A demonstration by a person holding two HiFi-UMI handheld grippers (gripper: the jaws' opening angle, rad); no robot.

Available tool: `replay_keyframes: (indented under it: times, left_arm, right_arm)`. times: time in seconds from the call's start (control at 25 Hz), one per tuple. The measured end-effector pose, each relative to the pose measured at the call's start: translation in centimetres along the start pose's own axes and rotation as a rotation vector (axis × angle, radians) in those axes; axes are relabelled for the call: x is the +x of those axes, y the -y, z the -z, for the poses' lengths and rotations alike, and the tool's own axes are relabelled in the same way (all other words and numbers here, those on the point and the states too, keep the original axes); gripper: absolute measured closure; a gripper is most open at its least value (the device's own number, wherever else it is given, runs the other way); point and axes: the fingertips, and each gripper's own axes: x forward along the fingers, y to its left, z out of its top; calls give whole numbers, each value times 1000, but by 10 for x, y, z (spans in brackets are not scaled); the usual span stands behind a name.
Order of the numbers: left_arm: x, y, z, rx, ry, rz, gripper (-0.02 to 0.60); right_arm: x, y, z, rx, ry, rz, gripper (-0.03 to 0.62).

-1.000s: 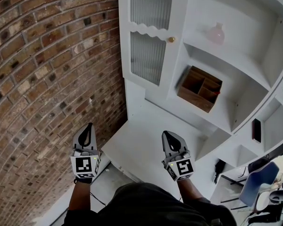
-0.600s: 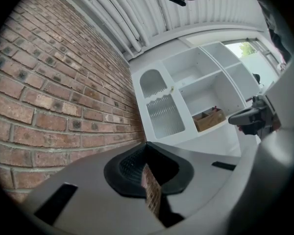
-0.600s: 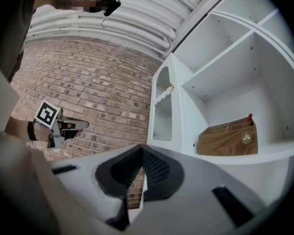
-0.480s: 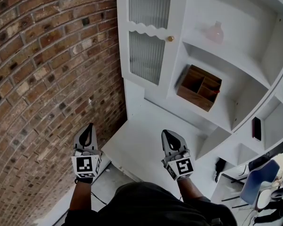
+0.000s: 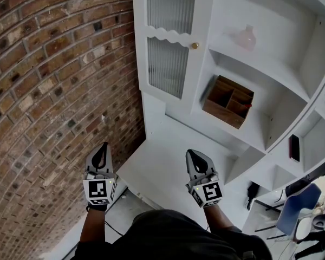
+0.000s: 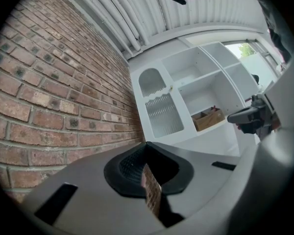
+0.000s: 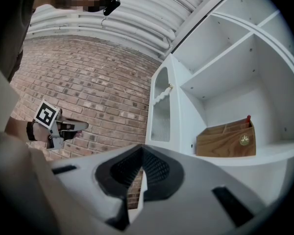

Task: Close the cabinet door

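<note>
The white cabinet [image 5: 271, 75] has a door [image 5: 170, 37] with ribbed glass panels and a small brass knob [image 5: 195, 45]. The door stands swung out at the left of the open shelves, next to the brick wall. In the left gripper view the door [image 6: 160, 109] faces me; in the right gripper view the door [image 7: 161, 106] shows nearly edge-on. My left gripper [image 5: 99, 155] is shut and empty, low by the brick wall. My right gripper [image 5: 196, 161] is also shut and empty, over the cabinet's white counter [image 5: 162, 161]. Both are well short of the door.
A wooden divided box [image 5: 229, 101] sits on the shelf right of the door, and a pink vase [image 5: 247, 38] on the shelf above. The brick wall [image 5: 54, 91] runs along the left. A blue chair [image 5: 295, 207] stands at the lower right.
</note>
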Motion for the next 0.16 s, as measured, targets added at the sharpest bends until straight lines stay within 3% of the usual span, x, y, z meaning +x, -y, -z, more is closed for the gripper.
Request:
replay_keyframes:
  times: [0.16]
  left_arm:
    - [1, 1, 2, -2, -8, 4, 580]
  right_arm:
    - [0, 1, 3, 9, -46, 10, 597]
